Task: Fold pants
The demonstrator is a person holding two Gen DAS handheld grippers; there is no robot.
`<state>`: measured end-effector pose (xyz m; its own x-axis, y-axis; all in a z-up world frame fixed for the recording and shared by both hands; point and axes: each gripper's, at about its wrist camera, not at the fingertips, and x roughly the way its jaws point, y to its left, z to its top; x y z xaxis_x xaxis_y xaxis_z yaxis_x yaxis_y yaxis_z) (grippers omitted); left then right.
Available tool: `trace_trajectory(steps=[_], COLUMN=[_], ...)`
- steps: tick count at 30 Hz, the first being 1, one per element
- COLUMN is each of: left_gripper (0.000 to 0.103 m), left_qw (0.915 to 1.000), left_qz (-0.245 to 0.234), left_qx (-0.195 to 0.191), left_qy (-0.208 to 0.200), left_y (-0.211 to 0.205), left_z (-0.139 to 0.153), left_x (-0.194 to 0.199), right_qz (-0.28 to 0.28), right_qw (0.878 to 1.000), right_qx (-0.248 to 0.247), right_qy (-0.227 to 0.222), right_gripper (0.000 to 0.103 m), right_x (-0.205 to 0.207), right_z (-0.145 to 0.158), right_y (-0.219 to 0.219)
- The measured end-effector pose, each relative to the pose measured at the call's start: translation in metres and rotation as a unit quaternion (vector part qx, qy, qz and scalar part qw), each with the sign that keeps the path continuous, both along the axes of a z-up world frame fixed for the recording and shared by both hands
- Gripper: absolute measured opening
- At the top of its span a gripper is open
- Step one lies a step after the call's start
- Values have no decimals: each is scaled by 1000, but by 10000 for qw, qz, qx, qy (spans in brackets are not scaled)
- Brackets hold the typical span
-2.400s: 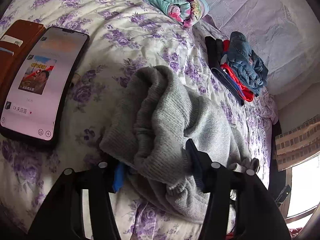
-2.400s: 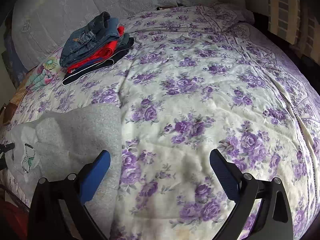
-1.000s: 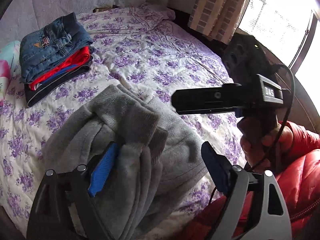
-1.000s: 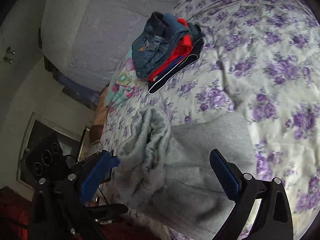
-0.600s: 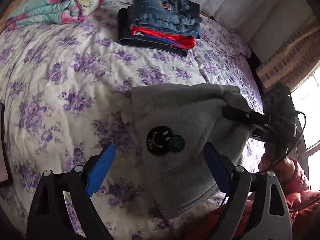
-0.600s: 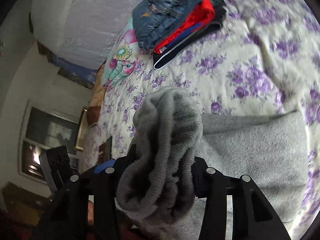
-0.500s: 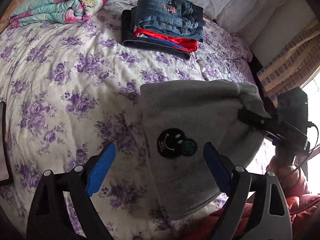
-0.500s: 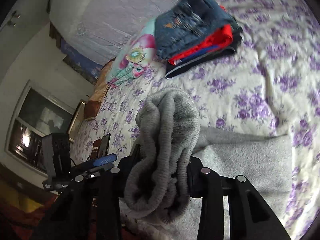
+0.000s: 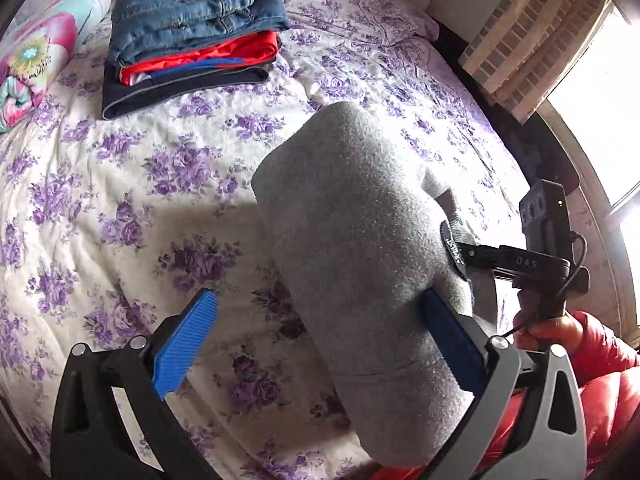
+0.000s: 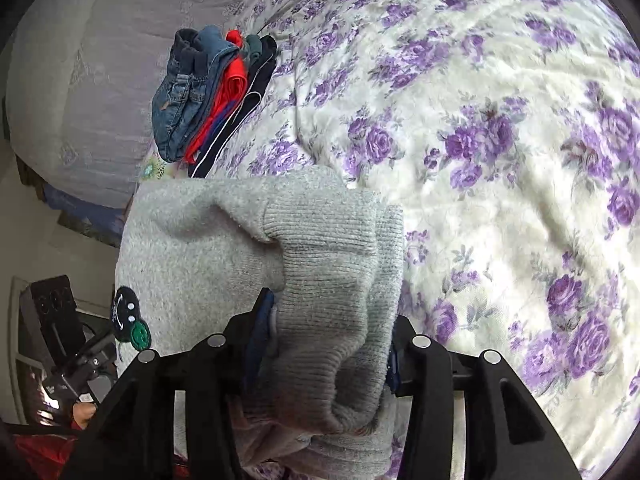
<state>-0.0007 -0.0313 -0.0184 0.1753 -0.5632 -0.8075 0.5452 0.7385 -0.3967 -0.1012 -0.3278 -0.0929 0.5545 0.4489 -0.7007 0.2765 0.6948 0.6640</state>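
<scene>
Our right claw (image 10: 324, 344) is clamped on the ribbed waistband of the grey fleece pants (image 9: 360, 248), lifted above the floral bed (image 9: 120, 208). Our left claw (image 9: 320, 340) gapes open beside them, near the folded clothes stack (image 9: 192, 36).

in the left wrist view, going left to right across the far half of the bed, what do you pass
rolled floral blanket → stack of folded clothes → grey pants held up over the bed → right hand-held gripper shut on the pants' edge → patterned curtain by the window
</scene>
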Motion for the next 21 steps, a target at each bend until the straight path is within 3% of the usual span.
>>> trace_trajectory(steps=[1,2,4,5,8,11,14,15,16,17,19,20,21], left_gripper=[99,99,99,99,98,98,98,98,99,99,99,99,99], left_qw=[9995,9974,9904,9878,9900,9925,9973,9993,9983,9955,9961,9952,9901], left_qz=[86,199,559,767,1078,867,436,312,255,220,410,513,627], left_qx=[-161,-283,-458,-491,-434,-724,-536,-117,525,922,749,365,-43], left_qy=[259,627,1180,1264,803,461,248,167,43,-54,234,752,1253], left_y=[5,12,30,39,53,44,6,-10,-25,-33,-20,-11,-2], left_z=[-6,-15,-29,-29,-3,29,40,33,19,3,-29,-47,-62], left_x=[6,13,19,19,11,11,14,15,15,15,22,30,36], right_qz=[67,111,31,-1,-1,508,1280,1440,1552,1635,1759,1809,1824], right_qw=[9998,9993,9986,9984,9904,9773,9633,9600,9580,9580,9613,9615,9556], right_qx=[-168,-333,-509,-567,-1276,-1726,-1941,-1993,-2061,-2124,-2101,-2050,-2246], right_qy=[14,87,142,23,-523,-1122,-1345,-1343,-1249,-1019,-288,-272,-563], right_gripper=[58,74,77,77,77,77,77,77,77,79,80,80,80], right_x=[0,0,-5,-7,-13,-4,16,24,30,37,47,45,39], right_z=[4,8,19,29,72,110,124,121,116,106,64,47,43], right_y=[0,-2,-12,-15,-11,15,52,62,71,76,78,77,79])
